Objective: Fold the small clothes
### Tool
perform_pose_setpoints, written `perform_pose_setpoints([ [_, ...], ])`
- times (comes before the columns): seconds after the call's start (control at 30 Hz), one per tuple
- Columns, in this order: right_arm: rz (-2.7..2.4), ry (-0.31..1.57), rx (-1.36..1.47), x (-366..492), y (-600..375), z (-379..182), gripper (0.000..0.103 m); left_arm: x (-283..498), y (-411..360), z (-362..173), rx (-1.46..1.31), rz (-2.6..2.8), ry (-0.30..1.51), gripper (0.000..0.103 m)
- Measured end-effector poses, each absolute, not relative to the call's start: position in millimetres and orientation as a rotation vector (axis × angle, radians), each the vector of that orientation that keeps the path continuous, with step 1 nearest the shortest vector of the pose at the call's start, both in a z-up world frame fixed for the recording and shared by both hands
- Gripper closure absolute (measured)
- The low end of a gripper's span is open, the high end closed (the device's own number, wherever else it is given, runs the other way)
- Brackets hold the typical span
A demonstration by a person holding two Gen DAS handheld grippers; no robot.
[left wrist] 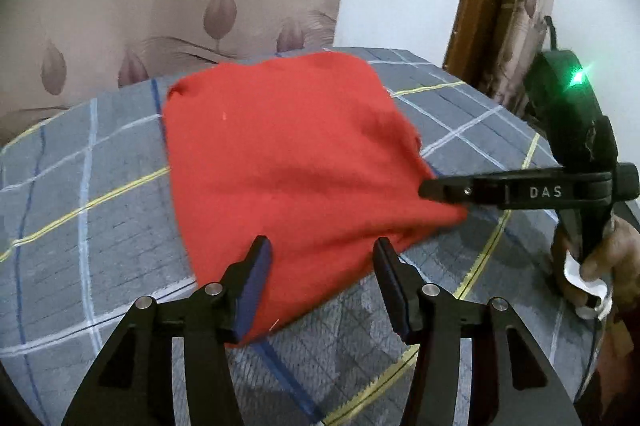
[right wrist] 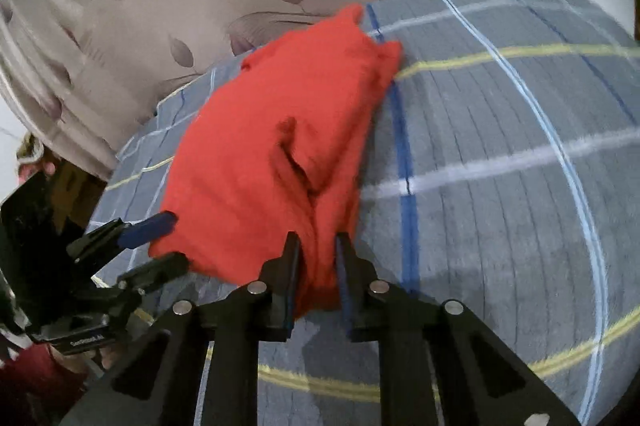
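We count one red garment, lying on a grey plaid cover with white, blue and yellow lines. It sits mid-surface, its far edge close to the cover's far edge by the leaf-print curtain.

Two grippers. Our left gripper is wide open, nothing pinched; its two fingers straddle the garment's near edge, and we can't tell if the pads touch cloth. Our right gripper has its fingers drawn close around a bunched fold at the garment's near right corner, cloth gathered between the pads. From the left wrist view that same tool comes in from the right, tips at the garment's right edge.

Edges: garment's left edge fairly straight, far corners rounded, right side creased with one raised ridge. Its near corner is pulled to a point toward the right gripper.

Room: bare cover to the left, the right and near side of the garment. Wooden door frame stands past the far right corner.
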State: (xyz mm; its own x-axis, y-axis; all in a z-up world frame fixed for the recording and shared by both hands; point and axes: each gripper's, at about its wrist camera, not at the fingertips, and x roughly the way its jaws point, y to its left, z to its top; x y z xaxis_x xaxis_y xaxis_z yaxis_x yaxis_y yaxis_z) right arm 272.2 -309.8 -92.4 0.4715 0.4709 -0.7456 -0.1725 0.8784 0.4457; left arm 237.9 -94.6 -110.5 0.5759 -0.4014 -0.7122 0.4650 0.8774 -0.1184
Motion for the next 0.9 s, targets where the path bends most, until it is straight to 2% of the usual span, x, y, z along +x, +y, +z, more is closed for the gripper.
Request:
perform_pose_setpoints([
  [0.2, 0.414, 1.015, 0.354, 272.7, -311.1, -94.0, 0.088, 219.6, -95.2, -101.3, 0.135, -0.409, 0.777, 0.049],
  [0.3, 0.418, 1.008, 0.358, 273.4, -308.7, -94.9, 0.084, 218.0, -93.9, -91.7, 0.16, -0.36, 0.749, 0.046],
  [0.5, 0.401, 0.974, 0.389, 263.8, -317.6, -87.2, 0.064, 218.5, -94.6, -81.4, 0.227, -0.3, 0.694, 0.034],
  [0.63, 0.39, 0.92, 0.397, 258.9, -322.9, -71.9, 0.035, 222.5, -98.2, -79.8, 0.264, -0.27, 0.676, 0.029],
  [0.9, 0.403, 0.901, 0.401, 285.8, -324.5, -57.3, 0.028, 238.8, -100.4, -81.9, 0.311, -0.224, 0.665, 0.022],
])
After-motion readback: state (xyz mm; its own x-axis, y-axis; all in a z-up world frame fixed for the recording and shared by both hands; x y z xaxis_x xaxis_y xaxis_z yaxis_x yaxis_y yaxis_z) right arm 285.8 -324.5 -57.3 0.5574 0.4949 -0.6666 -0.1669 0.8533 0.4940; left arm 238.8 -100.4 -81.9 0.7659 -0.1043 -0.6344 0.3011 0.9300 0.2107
